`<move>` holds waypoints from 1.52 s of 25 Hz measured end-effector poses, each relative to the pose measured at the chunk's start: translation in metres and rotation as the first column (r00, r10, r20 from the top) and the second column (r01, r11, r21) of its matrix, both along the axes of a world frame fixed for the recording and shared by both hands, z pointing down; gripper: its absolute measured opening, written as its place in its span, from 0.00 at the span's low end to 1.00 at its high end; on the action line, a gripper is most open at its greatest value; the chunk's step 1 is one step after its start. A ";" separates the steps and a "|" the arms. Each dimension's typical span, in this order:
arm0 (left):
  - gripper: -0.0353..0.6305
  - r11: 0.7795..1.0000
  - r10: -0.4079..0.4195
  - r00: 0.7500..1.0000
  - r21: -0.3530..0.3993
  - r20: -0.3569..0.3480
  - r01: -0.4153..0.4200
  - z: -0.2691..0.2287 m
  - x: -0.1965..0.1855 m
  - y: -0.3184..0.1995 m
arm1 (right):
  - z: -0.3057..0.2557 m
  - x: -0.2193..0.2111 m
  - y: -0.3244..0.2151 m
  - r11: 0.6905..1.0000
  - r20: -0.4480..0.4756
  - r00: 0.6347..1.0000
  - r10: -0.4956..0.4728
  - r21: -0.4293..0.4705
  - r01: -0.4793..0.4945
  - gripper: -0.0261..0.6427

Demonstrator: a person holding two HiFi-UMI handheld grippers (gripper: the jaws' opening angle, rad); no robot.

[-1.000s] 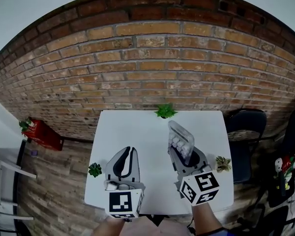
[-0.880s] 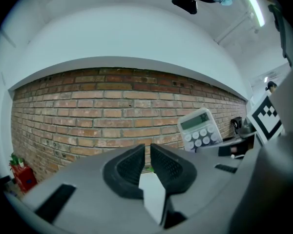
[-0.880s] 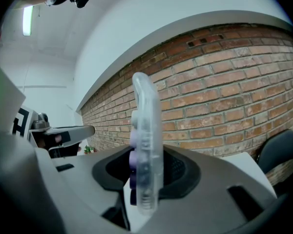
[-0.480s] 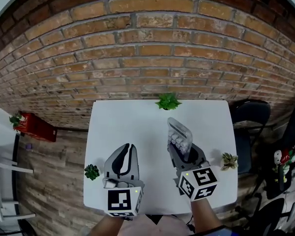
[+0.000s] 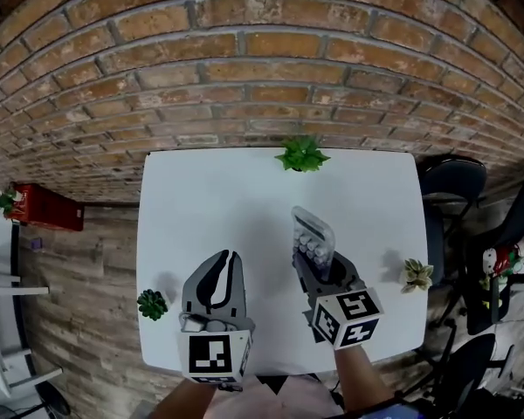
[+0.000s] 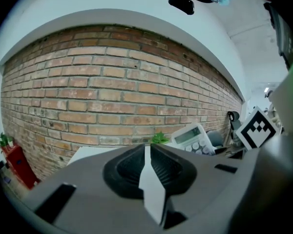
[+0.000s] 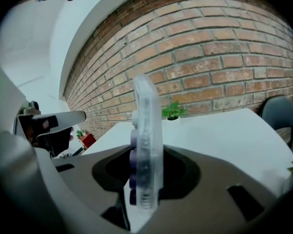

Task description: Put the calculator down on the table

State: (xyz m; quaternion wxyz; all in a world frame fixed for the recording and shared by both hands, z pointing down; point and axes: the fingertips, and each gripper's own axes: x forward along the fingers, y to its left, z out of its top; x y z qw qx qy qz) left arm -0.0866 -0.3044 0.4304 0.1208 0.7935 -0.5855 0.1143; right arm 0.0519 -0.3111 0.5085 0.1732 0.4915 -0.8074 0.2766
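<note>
Brick wall at the back, white table in front of it, wood floor off to the left. Compared with a second earlier, you'd brought both grippers lower over the table, and the calculator came down with them. It stood on edge in your right gripper, jaws clamped on its lower end, above the table's right half and not resting on it, as far as I could tell. Left gripper was pinched closed with nothing in it. So the set-down looked close, just not done. A plant sat at the table's far edge.
</note>
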 end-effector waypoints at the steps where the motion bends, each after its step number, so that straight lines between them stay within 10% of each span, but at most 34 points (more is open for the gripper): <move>1: 0.12 1.000 0.003 1.000 -0.004 -0.003 -0.003 0.004 0.000 -0.001 | 0.007 -0.001 0.000 1.000 -0.002 1.000 0.002 -0.016 -0.002 0.24; 38: 0.12 0.999 0.011 1.000 -0.042 -0.027 -0.012 0.024 -0.014 -0.021 | 0.075 0.007 0.005 0.970 -0.133 0.991 0.034 -0.232 -0.064 0.36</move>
